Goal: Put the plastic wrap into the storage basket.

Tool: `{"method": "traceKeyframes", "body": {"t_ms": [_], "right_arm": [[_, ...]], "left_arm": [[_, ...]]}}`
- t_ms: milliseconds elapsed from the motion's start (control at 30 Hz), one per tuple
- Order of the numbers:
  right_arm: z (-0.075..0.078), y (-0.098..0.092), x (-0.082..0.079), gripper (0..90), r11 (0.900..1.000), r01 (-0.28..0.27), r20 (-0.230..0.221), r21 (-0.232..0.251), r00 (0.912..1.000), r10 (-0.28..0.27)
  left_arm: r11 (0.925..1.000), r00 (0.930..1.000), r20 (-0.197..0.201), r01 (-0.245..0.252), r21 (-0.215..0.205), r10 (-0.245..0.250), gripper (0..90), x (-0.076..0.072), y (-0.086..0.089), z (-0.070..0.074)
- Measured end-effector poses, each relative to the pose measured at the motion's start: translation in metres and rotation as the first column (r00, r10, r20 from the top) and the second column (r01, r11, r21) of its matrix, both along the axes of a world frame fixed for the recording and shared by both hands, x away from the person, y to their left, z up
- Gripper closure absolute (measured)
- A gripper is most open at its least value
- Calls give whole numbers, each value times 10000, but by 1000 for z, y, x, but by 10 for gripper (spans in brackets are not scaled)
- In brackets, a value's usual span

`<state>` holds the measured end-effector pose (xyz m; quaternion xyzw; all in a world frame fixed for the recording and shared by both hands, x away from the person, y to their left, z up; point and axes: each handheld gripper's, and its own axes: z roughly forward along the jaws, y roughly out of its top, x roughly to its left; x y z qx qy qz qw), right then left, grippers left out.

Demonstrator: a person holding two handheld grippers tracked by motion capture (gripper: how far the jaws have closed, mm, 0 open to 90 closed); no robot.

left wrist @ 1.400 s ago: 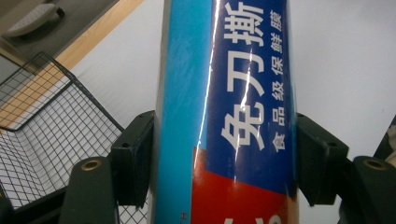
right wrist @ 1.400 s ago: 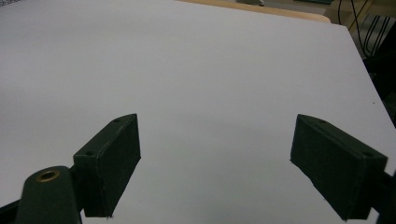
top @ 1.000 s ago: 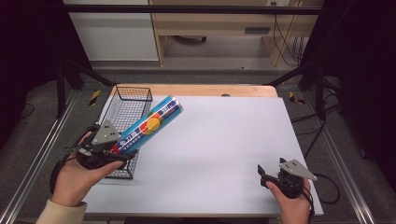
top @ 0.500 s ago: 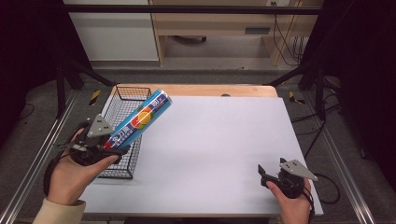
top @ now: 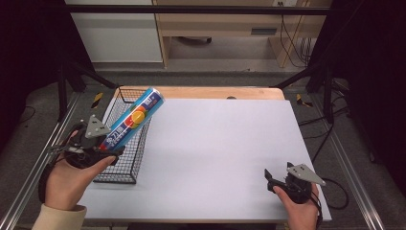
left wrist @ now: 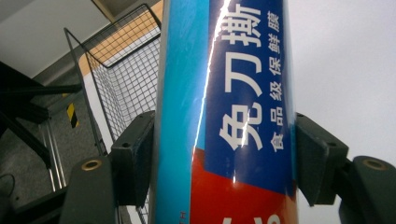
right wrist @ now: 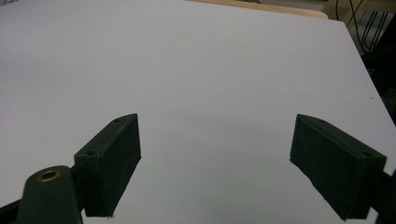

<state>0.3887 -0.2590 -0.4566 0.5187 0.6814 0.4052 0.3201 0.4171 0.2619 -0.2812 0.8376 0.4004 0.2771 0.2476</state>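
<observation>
Over the table's left edge, the left gripper (top: 103, 143) is clamping a long blue, red and orange box of cling film (top: 131, 120), jaws pressing both of its sides in the left gripper view (left wrist: 224, 140). Box is tilting up and away from the hand, its far end sitting over the wire basket (top: 125, 170) in the high view; whether it is touching the rim, cannot tell. Basket is black mesh, rectangular, sitting on the left strip of the white table top (top: 215, 153), long side running away from the person. Basket interior is looking bare through the mesh where visible, part of it being hidden behind the box and the gripper. In the left gripper view the basket (left wrist: 123, 79) is showing behind and to the side of the box, with white Chinese lettering running along the blue panel. Near the table's lower right corner, the right gripper (top: 274, 179) is resting low in the person's hand, jaws standing wide apart with nothing between them (right wrist: 215, 163), pointing across bare white surface (right wrist: 210, 70). Both grippers are sitting well apart from each other.
</observation>
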Motion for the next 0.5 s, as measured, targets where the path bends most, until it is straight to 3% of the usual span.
{"method": "traceKeyframes", "body": {"t_ms": [500], "right_arm": [[0, 1, 0, 165, 10000, -12, 0, -8, 10000, 12]], "left_arm": [[9932, 9952, -200, -945, 675, 960, 320, 18, 12, -11]]}}
